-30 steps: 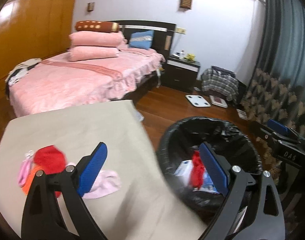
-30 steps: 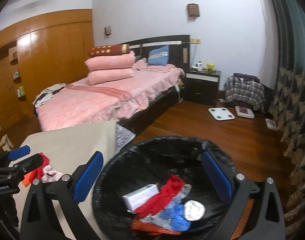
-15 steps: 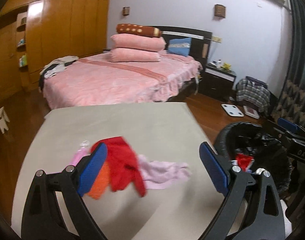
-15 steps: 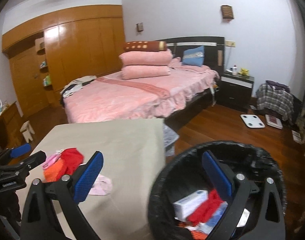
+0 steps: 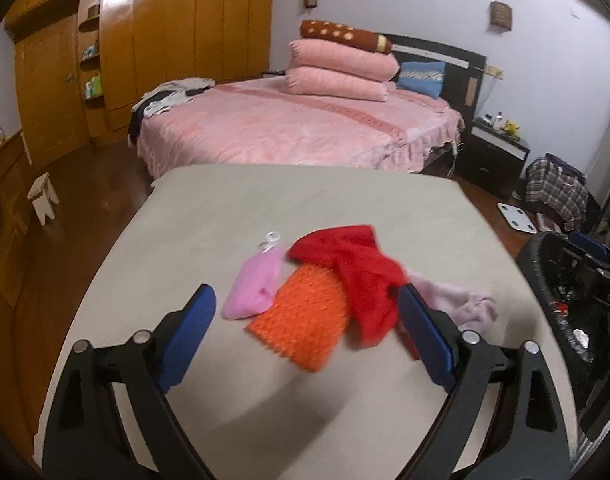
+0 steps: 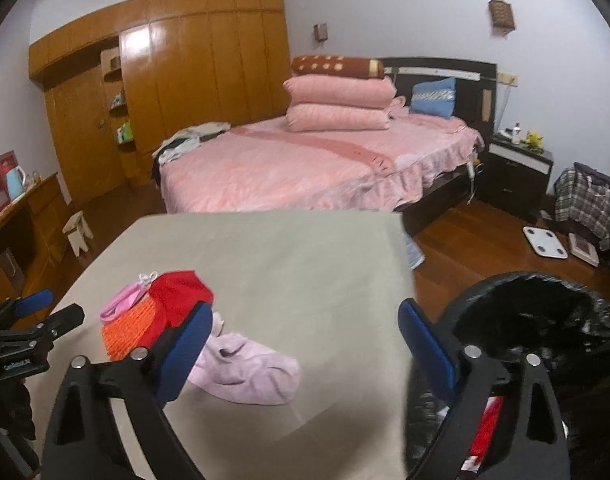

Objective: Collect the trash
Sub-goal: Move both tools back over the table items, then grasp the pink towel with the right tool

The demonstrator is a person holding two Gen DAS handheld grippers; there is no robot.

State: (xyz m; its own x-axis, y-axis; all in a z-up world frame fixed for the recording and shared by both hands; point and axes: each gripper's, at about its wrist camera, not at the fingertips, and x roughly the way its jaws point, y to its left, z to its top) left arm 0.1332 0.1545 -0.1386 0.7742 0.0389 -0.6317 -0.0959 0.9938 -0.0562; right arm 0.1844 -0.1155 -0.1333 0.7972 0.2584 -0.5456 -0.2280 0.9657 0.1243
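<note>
The left gripper (image 5: 307, 322) hangs over the near part of a beige table (image 5: 345, 196), its jaws wide but closing, with nothing pressed between the blue pads; the cloth heap lies on the table beyond and between them. That heap sits near the middle of the table, toward its left side: a red cloth (image 5: 357, 268) lies across the right part of an orange knit piece (image 5: 305, 320), a pink pouch (image 5: 257, 284) touches the orange piece on its left, and a pale lilac cloth (image 5: 461, 304) spreads just to the right of the red one, nearer the right edge. The right gripper (image 6: 305, 338) is over the near right part of the table, jaws also wide and closing, empty; its left pad overlaps the lilac cloth (image 6: 249, 368) in the right wrist view, though whether it touches I cannot tell. A bin (image 6: 537, 320) lined with a black bag stands on the floor off the table's right edge, with something red visible low inside. Beyond the far edge stands a bed (image 5: 297, 128) with a pink cover and stacked pillows.
</note>
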